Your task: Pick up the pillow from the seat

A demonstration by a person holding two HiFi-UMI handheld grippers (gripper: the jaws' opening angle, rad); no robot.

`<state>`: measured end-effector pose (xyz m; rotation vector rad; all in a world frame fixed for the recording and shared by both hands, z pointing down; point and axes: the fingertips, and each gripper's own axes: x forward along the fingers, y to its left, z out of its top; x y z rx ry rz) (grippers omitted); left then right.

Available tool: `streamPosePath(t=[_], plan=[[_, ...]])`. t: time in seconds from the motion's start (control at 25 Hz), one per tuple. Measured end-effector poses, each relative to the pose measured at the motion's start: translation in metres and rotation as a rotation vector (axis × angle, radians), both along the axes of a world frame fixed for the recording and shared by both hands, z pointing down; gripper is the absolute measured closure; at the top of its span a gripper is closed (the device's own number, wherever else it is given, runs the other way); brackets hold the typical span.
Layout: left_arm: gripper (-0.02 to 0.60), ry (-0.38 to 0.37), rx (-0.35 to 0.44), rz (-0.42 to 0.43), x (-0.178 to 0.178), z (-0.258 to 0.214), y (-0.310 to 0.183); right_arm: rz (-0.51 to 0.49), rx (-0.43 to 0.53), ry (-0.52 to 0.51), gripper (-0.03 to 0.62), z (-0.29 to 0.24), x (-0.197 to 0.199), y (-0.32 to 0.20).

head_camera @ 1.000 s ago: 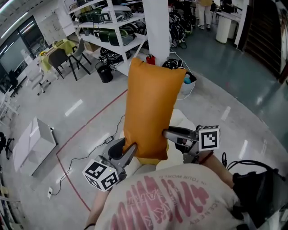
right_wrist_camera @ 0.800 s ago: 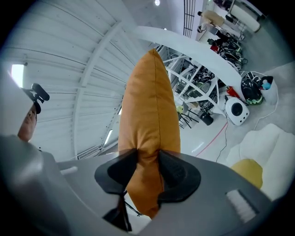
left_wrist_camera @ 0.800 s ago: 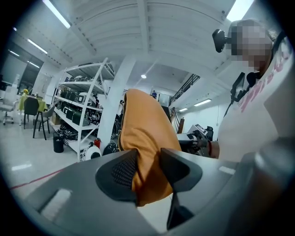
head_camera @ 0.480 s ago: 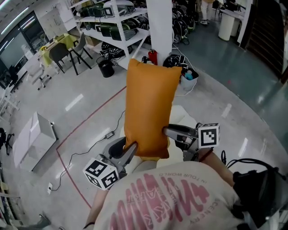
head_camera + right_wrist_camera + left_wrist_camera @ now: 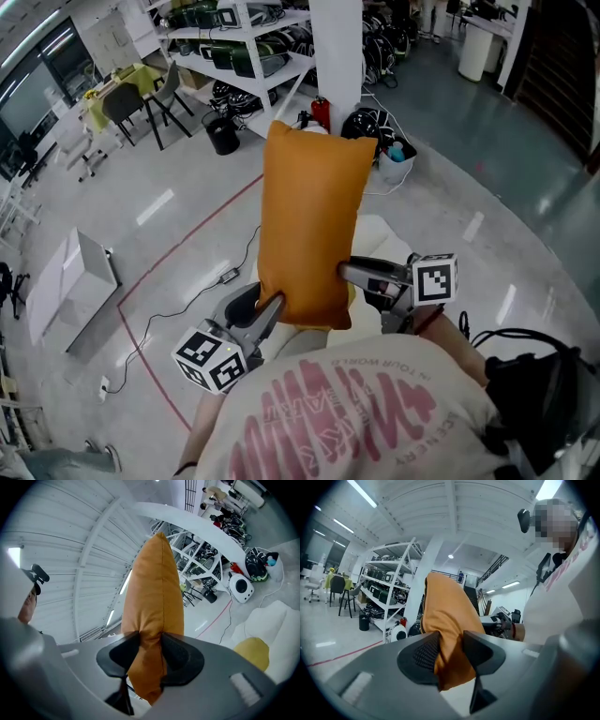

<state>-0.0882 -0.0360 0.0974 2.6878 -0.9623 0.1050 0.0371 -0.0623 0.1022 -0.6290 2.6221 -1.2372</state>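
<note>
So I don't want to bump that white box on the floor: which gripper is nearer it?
Left. The left gripper clamps the pillow's lower corner on the side toward the box. The right gripper clamps the pillow's opposite edge, farther from it.

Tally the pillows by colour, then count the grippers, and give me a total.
Orange fabric pillow, pinched at its lower end by both grippers: 1
Rounded yellow pillow on the white seat: 1
Handheld grippers, left gripper and right gripper: 2
Total: 4
</note>
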Motion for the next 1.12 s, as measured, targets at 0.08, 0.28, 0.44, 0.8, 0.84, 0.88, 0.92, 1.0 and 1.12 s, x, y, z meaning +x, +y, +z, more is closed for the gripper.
streamPosePath(t=[0.08,0.28,0.44,0.8,0.84,0.88,0.92,1.0,1.12], plan=[[0.41,0.0,0.0,0.0,-0.0004,0.0014,-0.001,-0.001,0.0,0.004,0.448,0.0021,-0.0007,-0.0007],[0.41,0.002,-0.004,0.0,0.0003,0.0002,-0.0016,-0.001,0.006,0.01,0.448,-0.0006,0.0004,-0.0012],[0.41,0.013,-0.004,-0.001,-0.0019,0.0003,-0.0014,0.007,0.011,-0.007,0.448,-0.0013,-0.0012,-0.0011],[0.41,0.003,-0.003,0.001,0.0027,0.0029,-0.0019,0.002,0.015,0.0,0.453,0.0024,0.0034,-0.0005],[0.41,0.002,-0.004,0.002,0.003,0.0035,-0.002,0.002,0.016,0.003,0.453,0.0029,0.0037,-0.0005],[0.41,-0.001,-0.004,0.002,0.0035,0.0042,-0.002,0.001,0.016,0.004,0.453,0.0032,0.0039,-0.0004],[0.41,-0.003,-0.004,0.002,0.0039,0.0052,-0.0021,0.001,0.017,0.004,0.453,0.0038,0.004,-0.0003],[0.41,-0.005,-0.004,0.004,0.0045,0.0069,-0.0026,0.0,0.017,0.003,0.453,0.0056,0.0046,-0.0007],[0.41,-0.004,-0.006,0.005,0.0037,0.0071,-0.0025,-0.001,0.016,-0.003,0.453,0.0063,0.0039,-0.0003]])
